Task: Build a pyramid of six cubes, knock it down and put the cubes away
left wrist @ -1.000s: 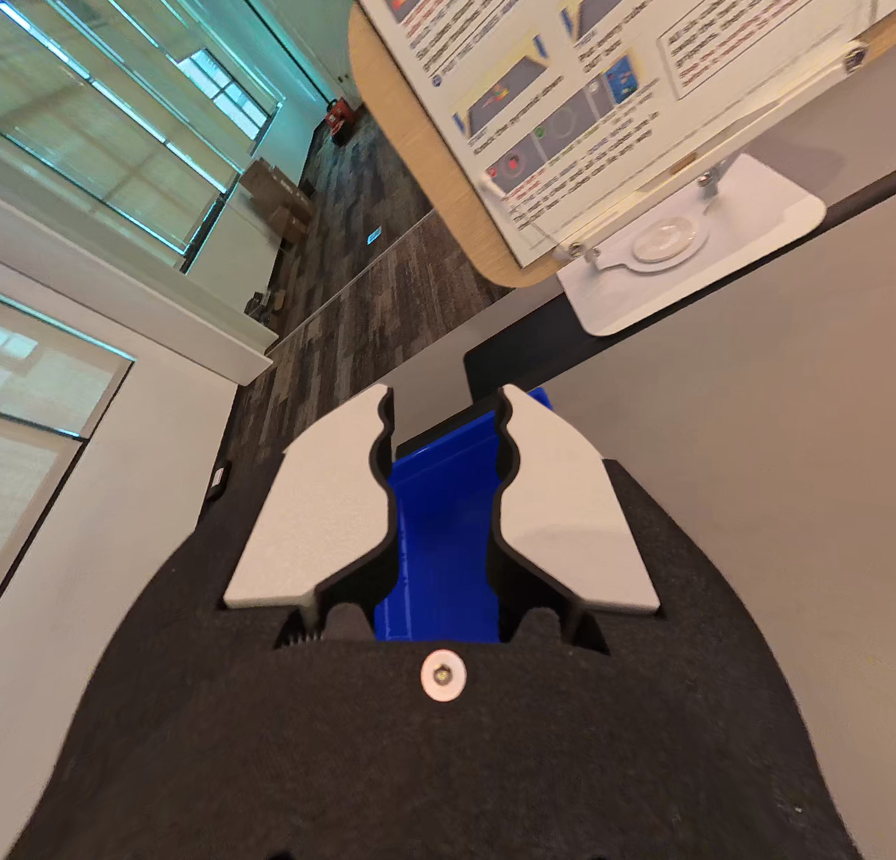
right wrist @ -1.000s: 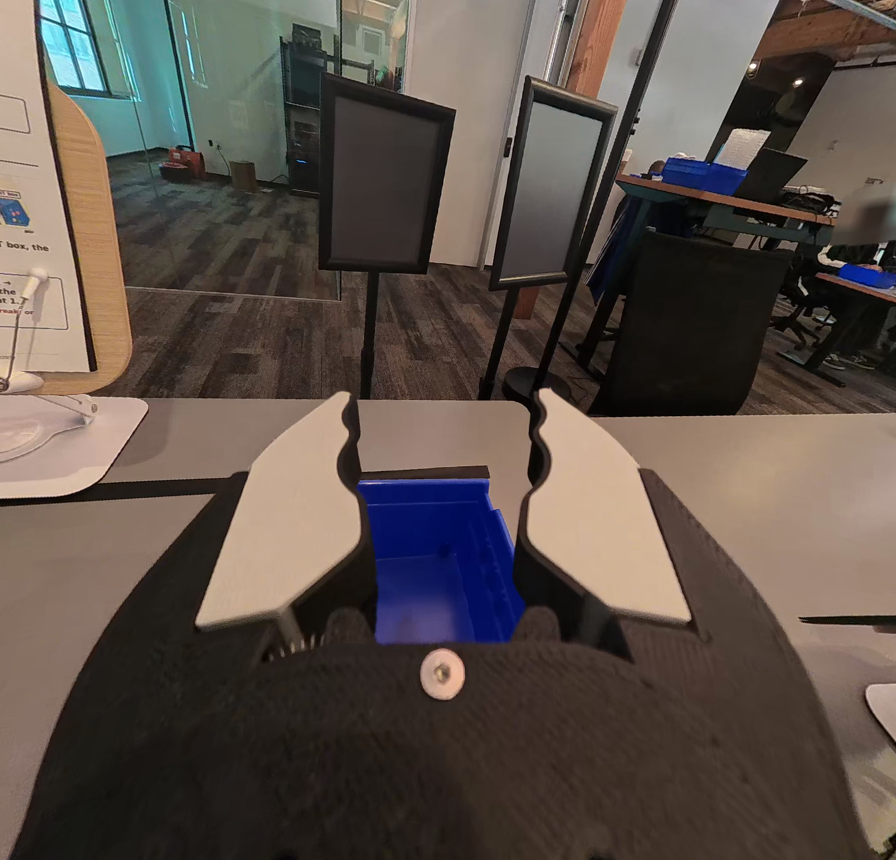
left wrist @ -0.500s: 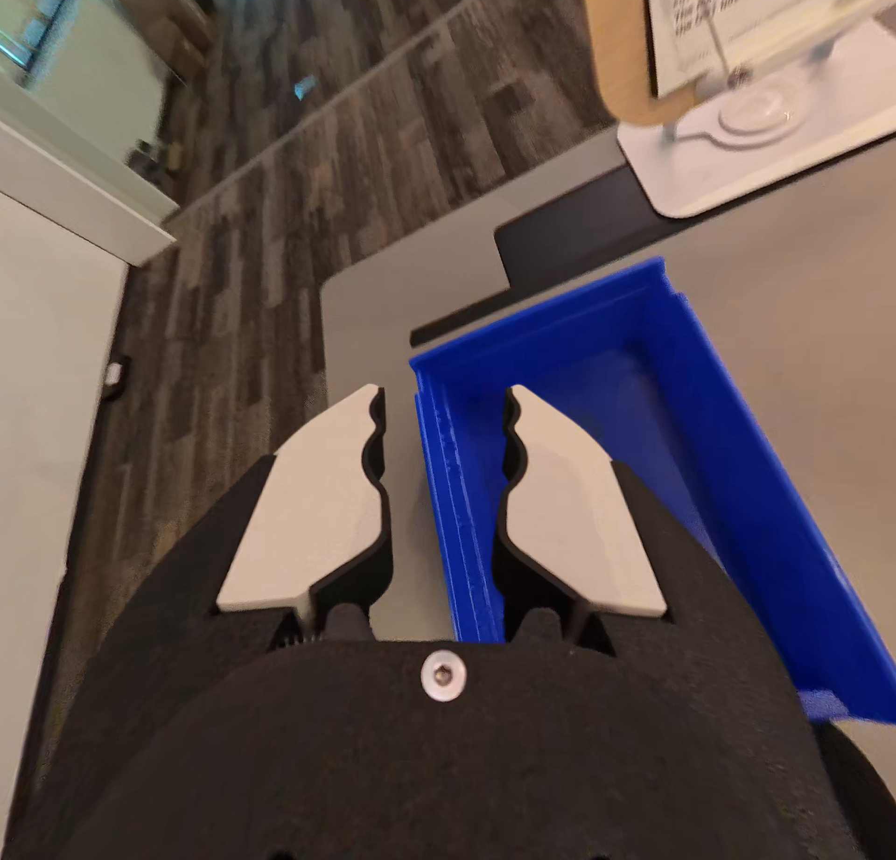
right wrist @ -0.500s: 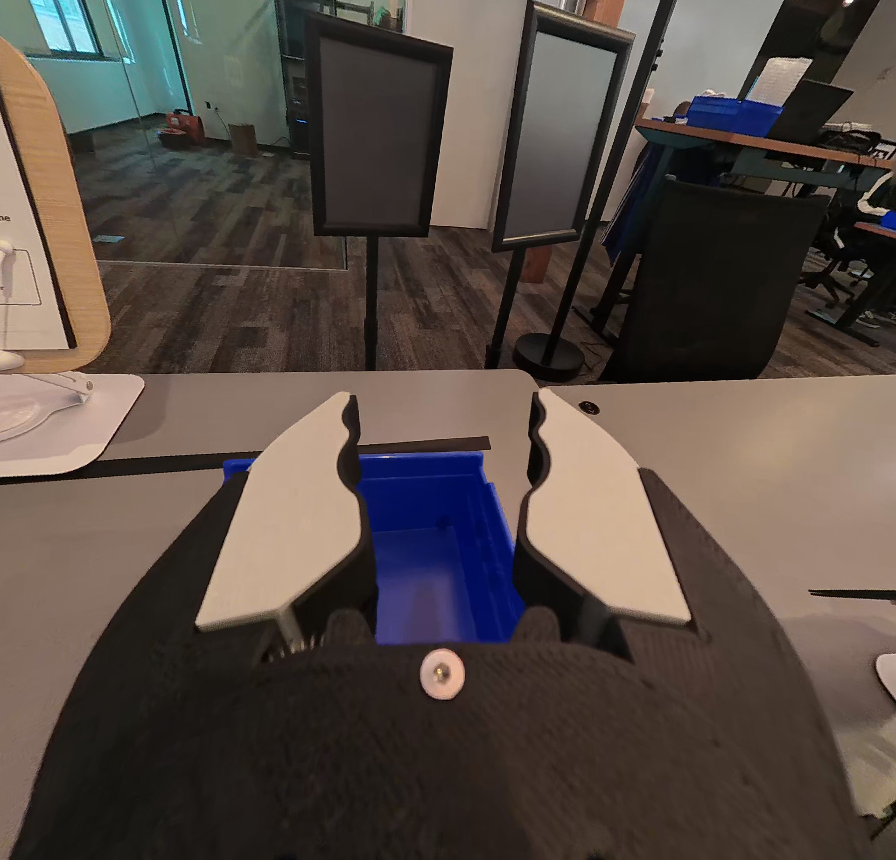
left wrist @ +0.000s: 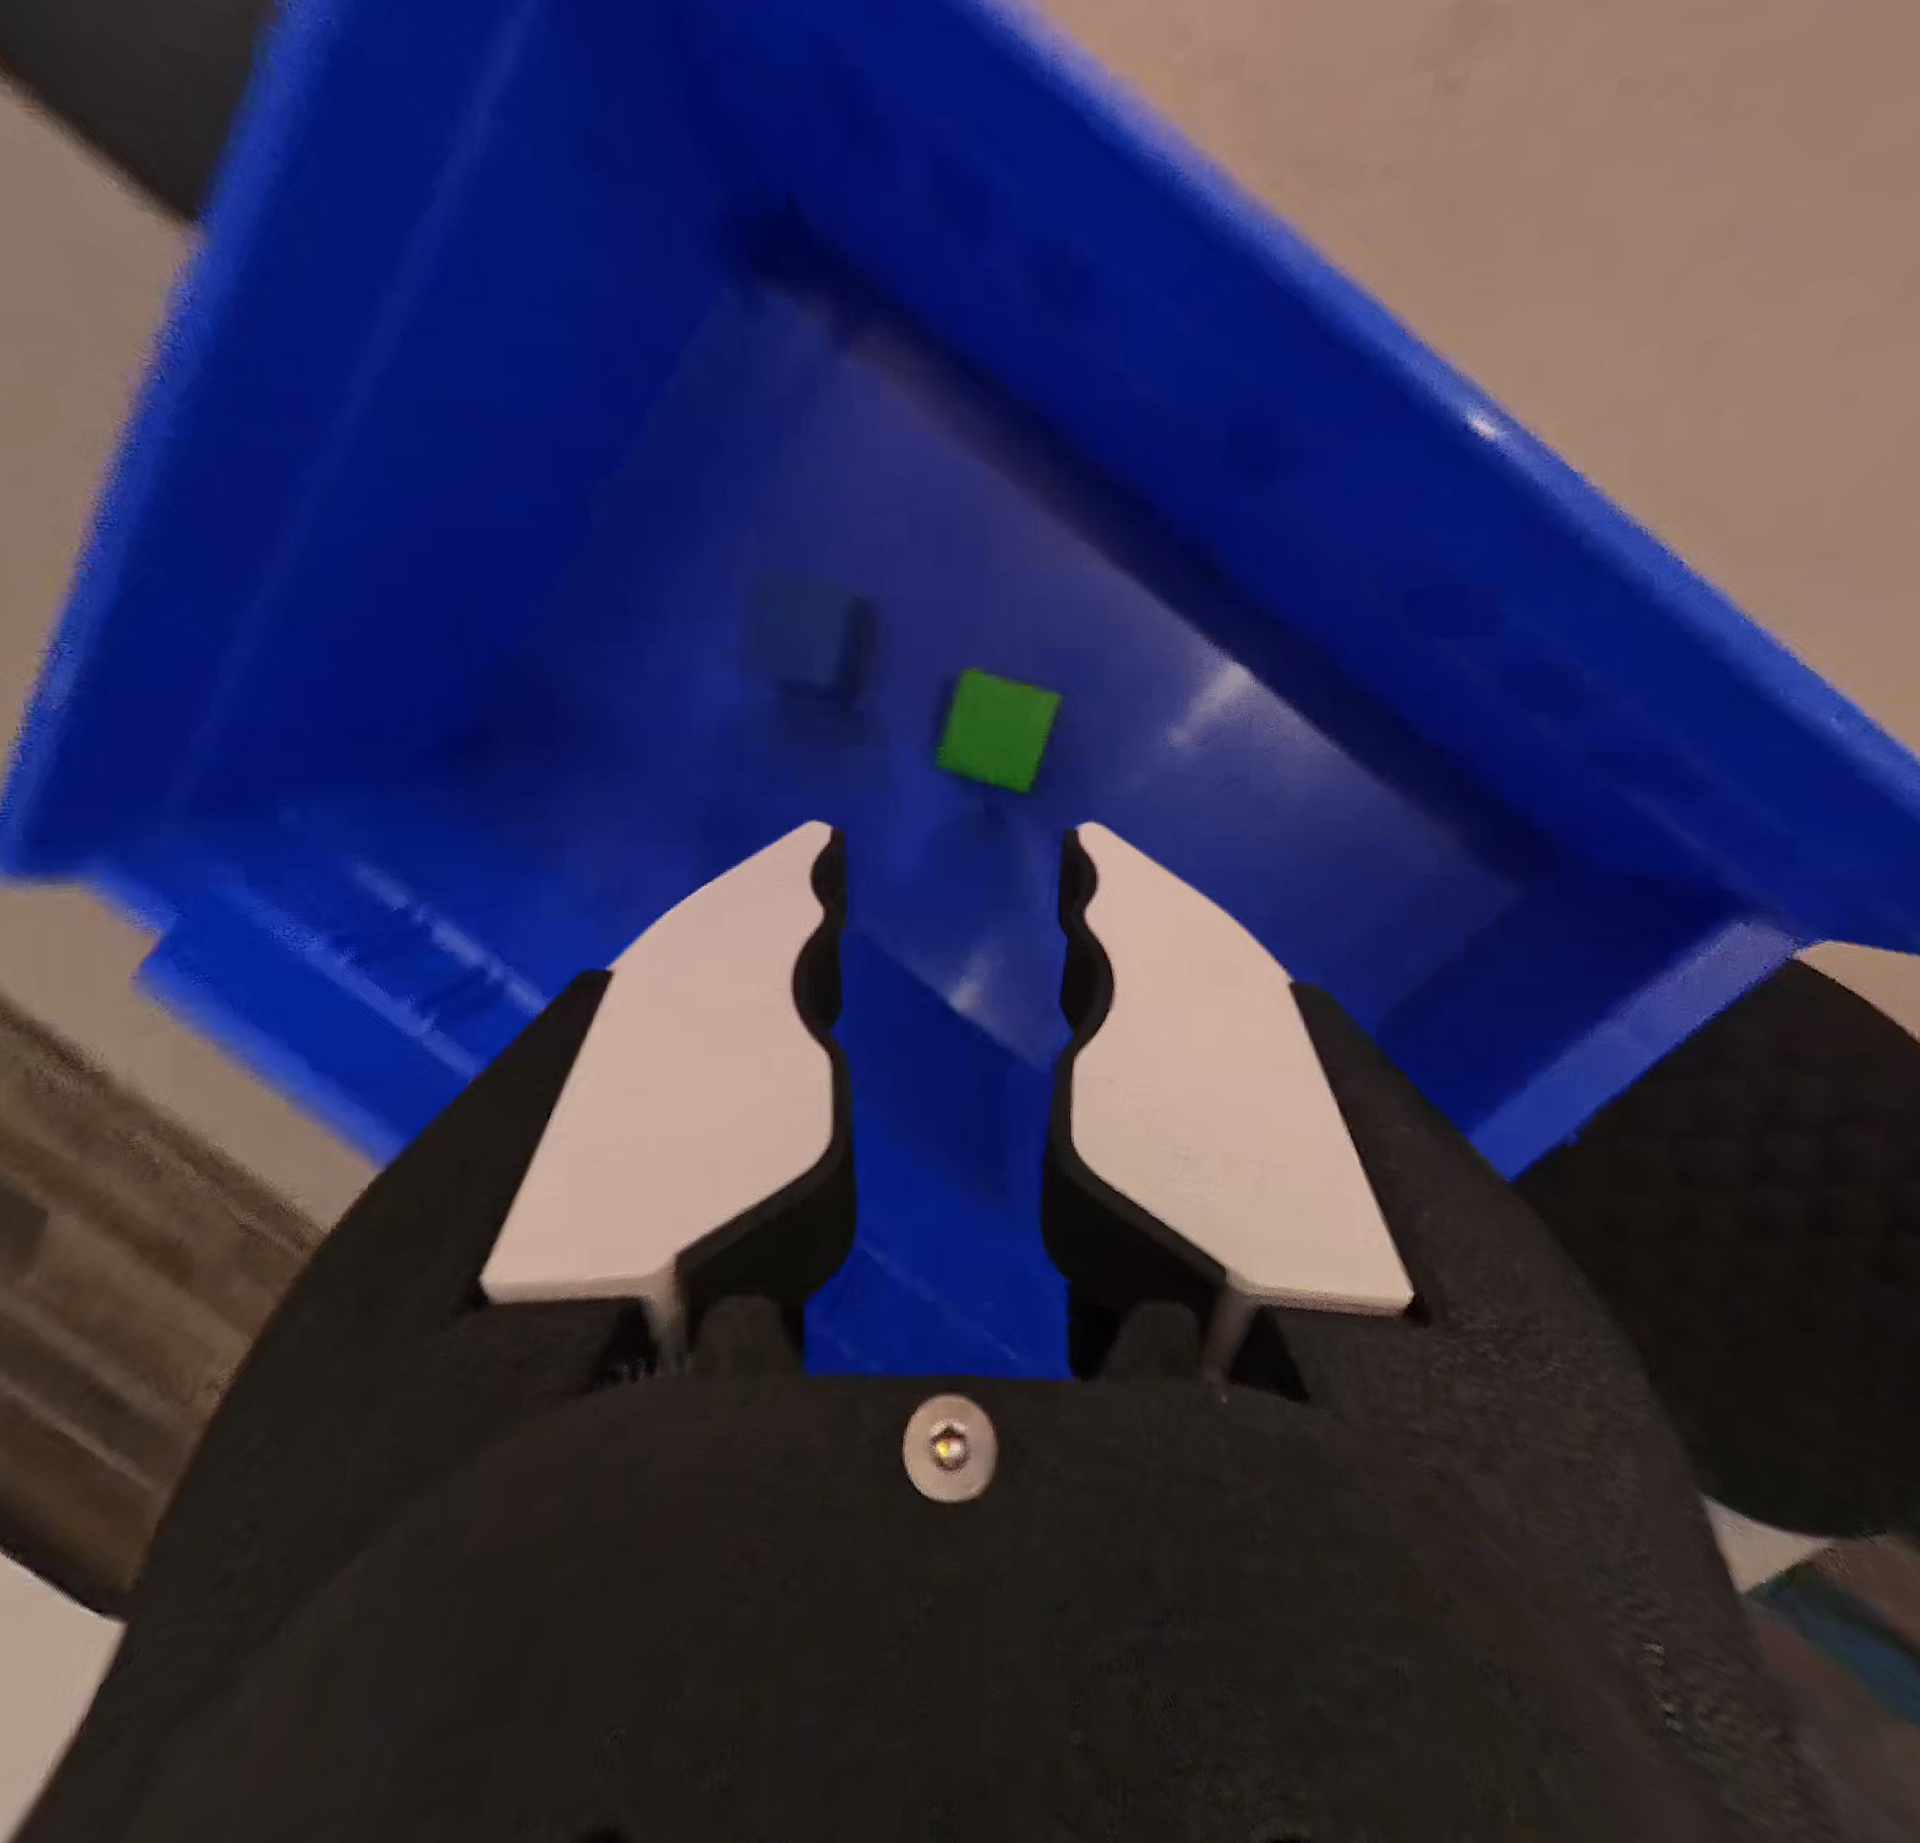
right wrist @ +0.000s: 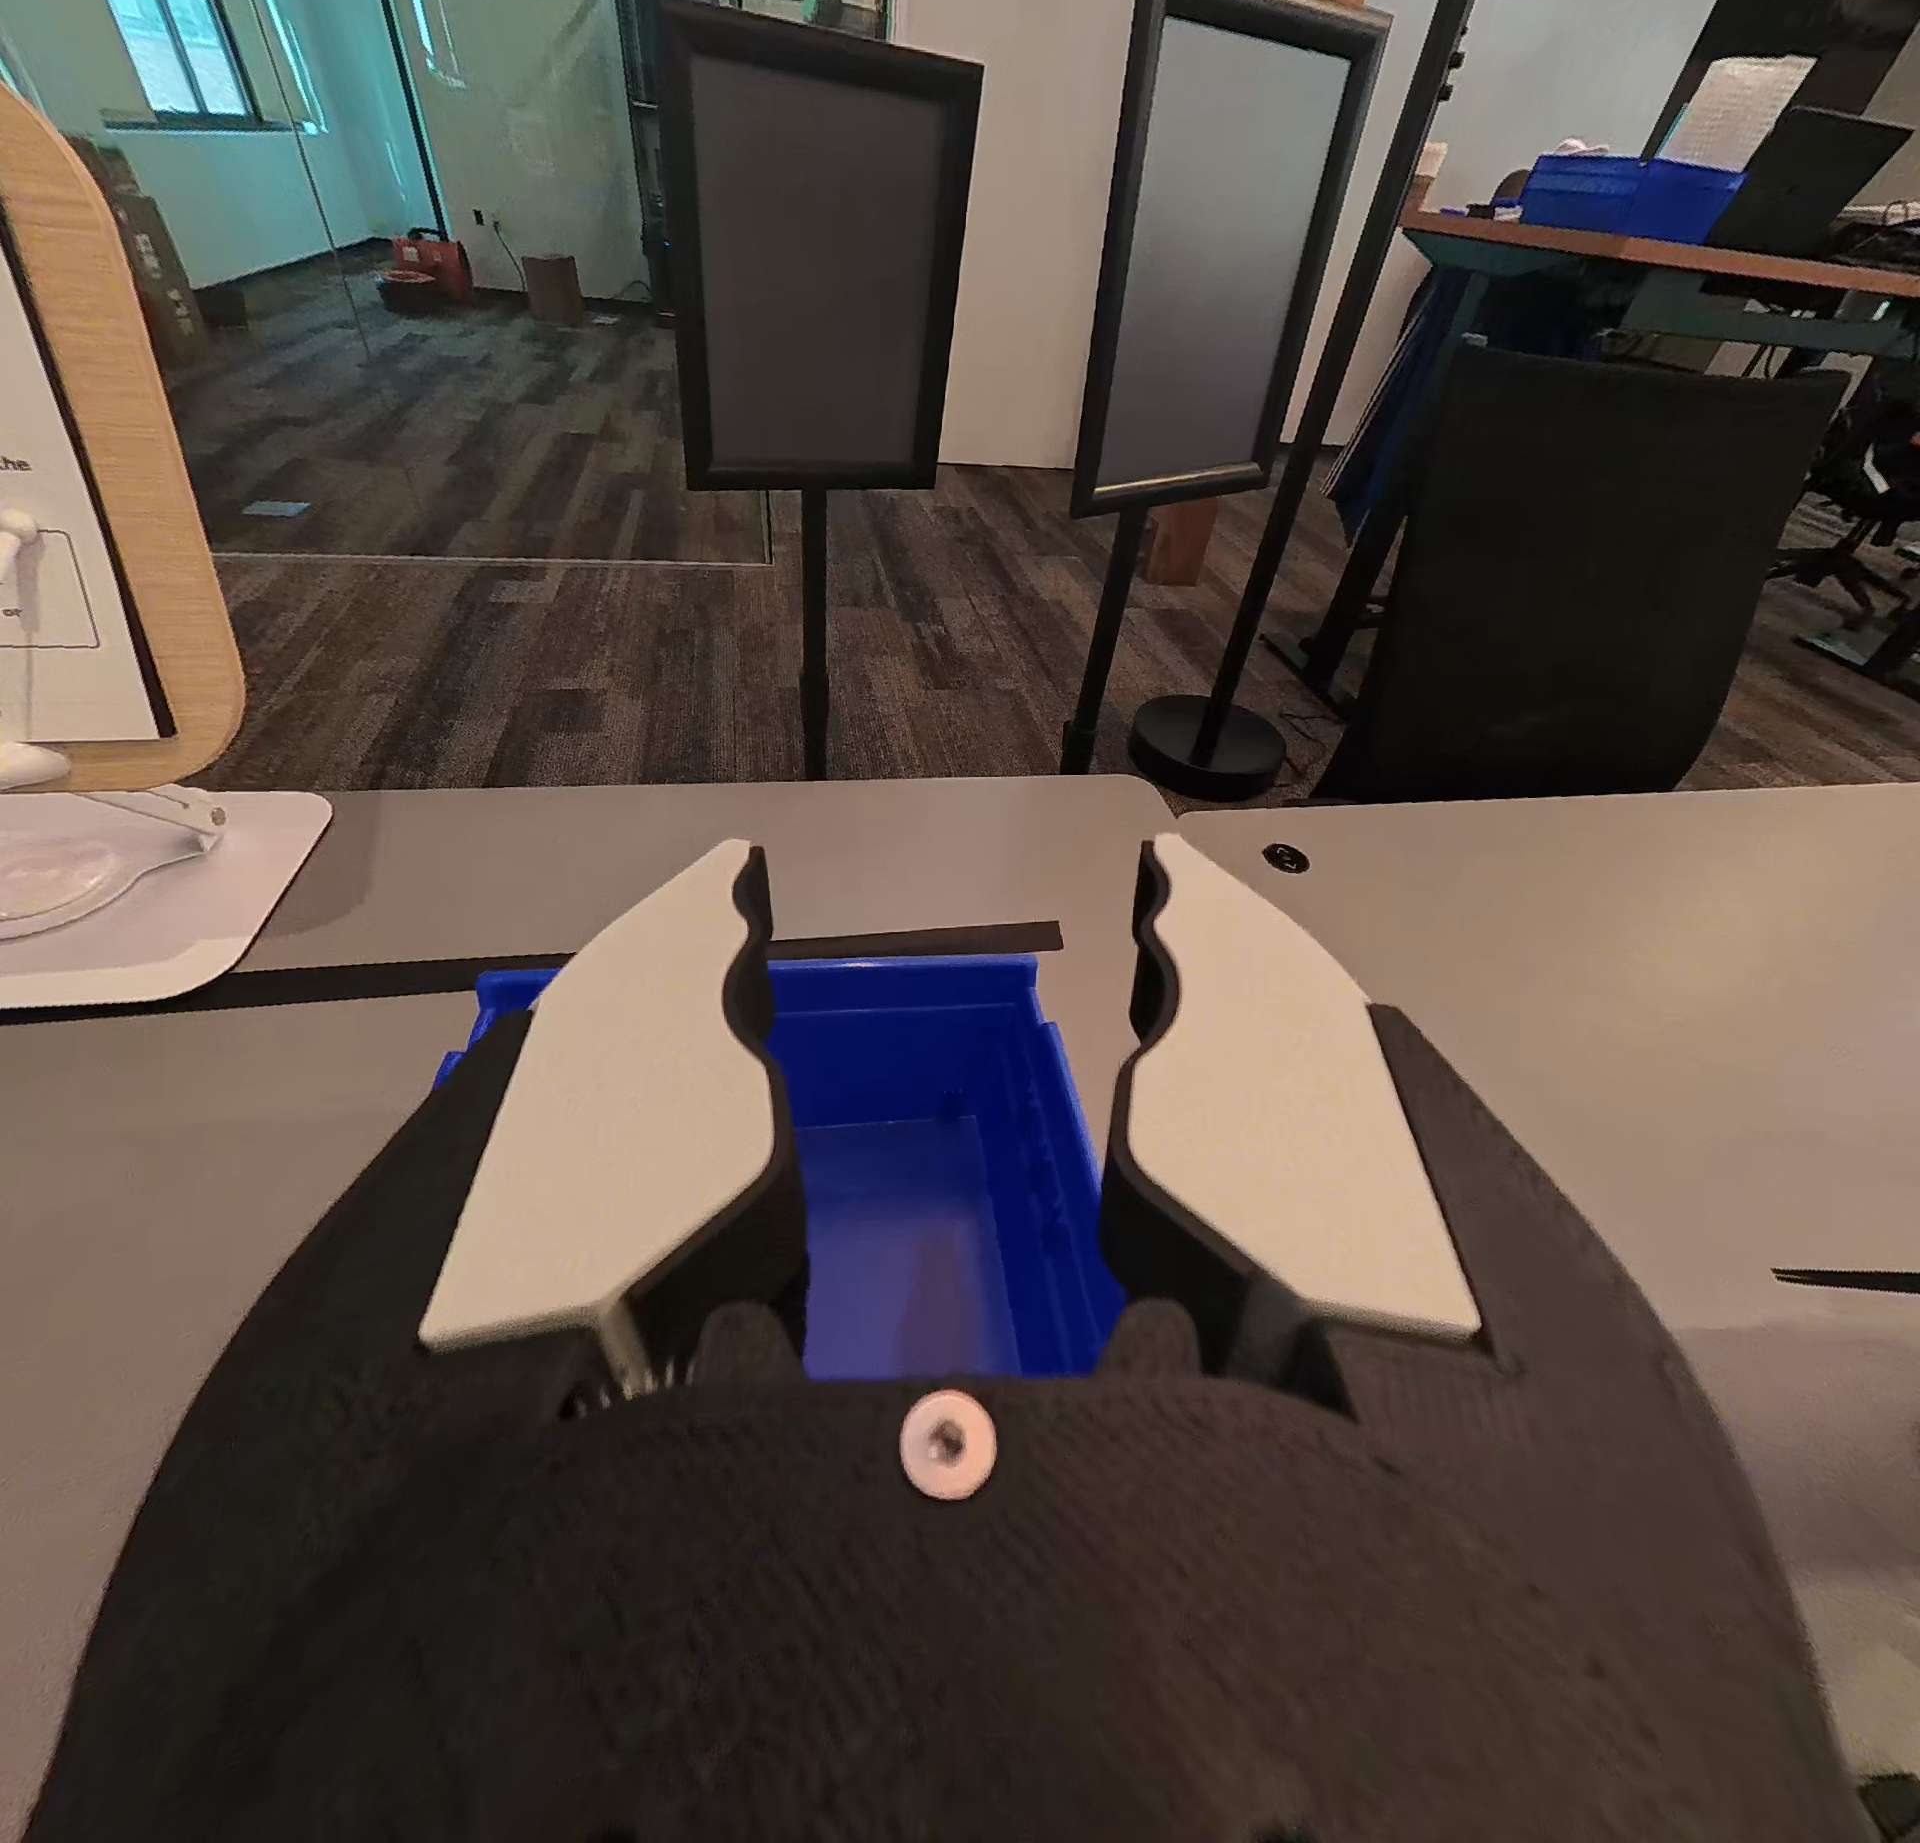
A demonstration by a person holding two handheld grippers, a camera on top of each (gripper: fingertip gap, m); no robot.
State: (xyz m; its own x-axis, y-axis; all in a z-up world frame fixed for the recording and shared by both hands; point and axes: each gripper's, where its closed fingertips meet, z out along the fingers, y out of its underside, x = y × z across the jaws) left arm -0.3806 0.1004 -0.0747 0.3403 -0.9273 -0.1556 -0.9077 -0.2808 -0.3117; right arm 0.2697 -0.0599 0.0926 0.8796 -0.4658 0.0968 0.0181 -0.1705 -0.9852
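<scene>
Left gripper (left wrist: 948, 837) now tipped over blue bin (left wrist: 499, 422), fingers (left wrist: 717, 1045) apart, empty

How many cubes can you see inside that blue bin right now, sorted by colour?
Green cube: 1
Blue cube: 1, blurred and hard to tell apart from the blue bin floor
Total: 2 cubes visible, both in the left wrist view. In the right wrist view, the strip of bin floor seen between the jaws shows no cubes, and the gripper hides the rest.

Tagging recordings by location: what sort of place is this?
Likely an open-plan office: grey table, framed sign stands on carpet-tile floor, a desk with an office chair behind.
</scene>
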